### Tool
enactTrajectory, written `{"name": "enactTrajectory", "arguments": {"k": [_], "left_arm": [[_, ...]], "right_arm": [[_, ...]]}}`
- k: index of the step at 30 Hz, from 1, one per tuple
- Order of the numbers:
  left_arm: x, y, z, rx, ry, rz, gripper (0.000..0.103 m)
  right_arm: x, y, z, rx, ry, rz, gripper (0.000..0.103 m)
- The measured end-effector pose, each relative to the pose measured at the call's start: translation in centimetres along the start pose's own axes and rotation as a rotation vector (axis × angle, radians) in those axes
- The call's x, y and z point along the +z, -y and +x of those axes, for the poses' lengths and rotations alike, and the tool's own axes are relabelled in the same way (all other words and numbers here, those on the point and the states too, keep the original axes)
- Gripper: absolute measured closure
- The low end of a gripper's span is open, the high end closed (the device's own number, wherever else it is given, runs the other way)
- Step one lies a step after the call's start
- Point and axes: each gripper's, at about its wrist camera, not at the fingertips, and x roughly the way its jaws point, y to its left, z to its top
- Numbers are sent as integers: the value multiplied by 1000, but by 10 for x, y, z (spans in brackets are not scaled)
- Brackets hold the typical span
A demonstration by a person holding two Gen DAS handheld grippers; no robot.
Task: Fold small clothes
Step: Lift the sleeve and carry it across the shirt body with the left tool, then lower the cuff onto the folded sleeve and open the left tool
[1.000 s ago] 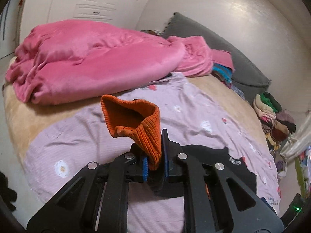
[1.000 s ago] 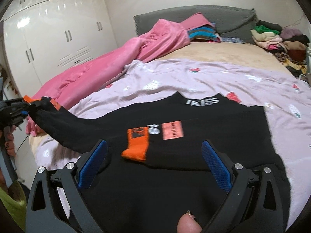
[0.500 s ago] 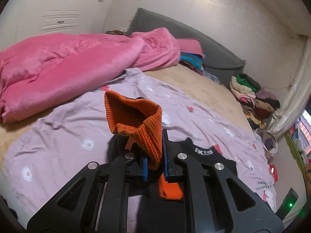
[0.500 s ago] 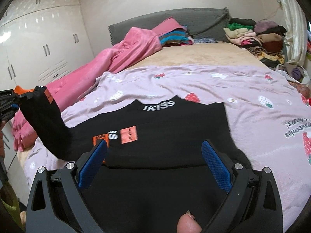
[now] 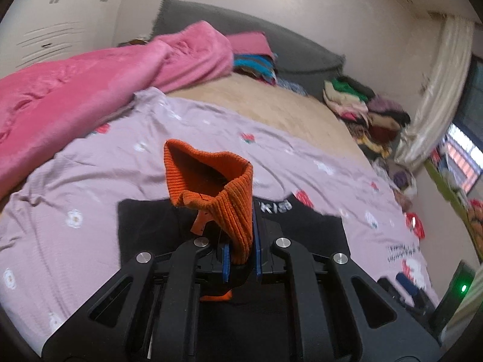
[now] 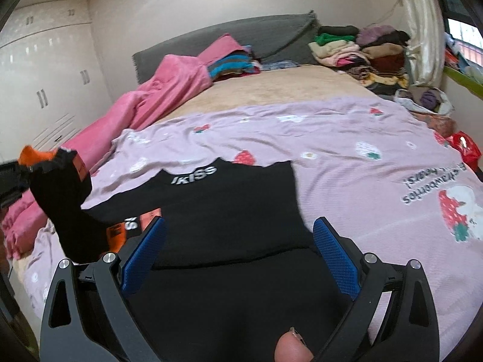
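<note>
Since the earlier frames the left tool (image 5: 240, 258) has carried the orange cuff (image 5: 211, 193) rightward over the black top (image 6: 217, 211); a second ago it hung out past the garment's left edge, the sleeve stretched sideways, and now the top's body lies directly under it. The right tool (image 6: 238, 253) has barely shifted over the near part of the top.

Left tool: blue pads pressed together on the ribbed orange cuff, which stands up open-mouthed above them. A small orange tag (image 5: 199, 226) dangles beside it.

From the right wrist view, the black sleeve (image 6: 65, 211) rises from the garment's left side up to the left tool (image 6: 18, 169), lifted clear of the bed. Right tool: fingers (image 6: 143, 256) spread wide apart, gripping nothing, with the black fabric below them. Contact with the cloth cannot be judged. A fingertip (image 6: 291, 347) shows at the bottom edge.

The black top lies flat on a lilac strawberry-print sheet (image 6: 362, 166), white "IKISS" lettering (image 6: 194, 175) at the collar, collar pointing towards the headboard. A second orange cuff (image 6: 116, 235) and orange-pink patches lie on the top's left part.

Beyond: rumpled pink blanket (image 5: 90, 90), grey headboard (image 6: 256, 39), stacked clothes (image 6: 362, 51), white wardrobe (image 6: 45, 75).
</note>
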Motion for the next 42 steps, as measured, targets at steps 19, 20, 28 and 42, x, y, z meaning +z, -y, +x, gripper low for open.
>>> {"name": "enactTrajectory", "arguments": {"k": [19,20,28,42], "left_arm": [[-77,68,98,-143,-274,216,97],[-82,72,103,-162,-294,232,95],[-106,85,110,-268,-377,329,66],[-44,-3,78,-23,-219,208,29]], "right_arm": [[3,62,-11,-117,25,101,6],[3,63,-10,-120,23,102,6],[-3,76,2,-139,-27,143,6],[-31,-5,75,155,-285,96,21]]}}
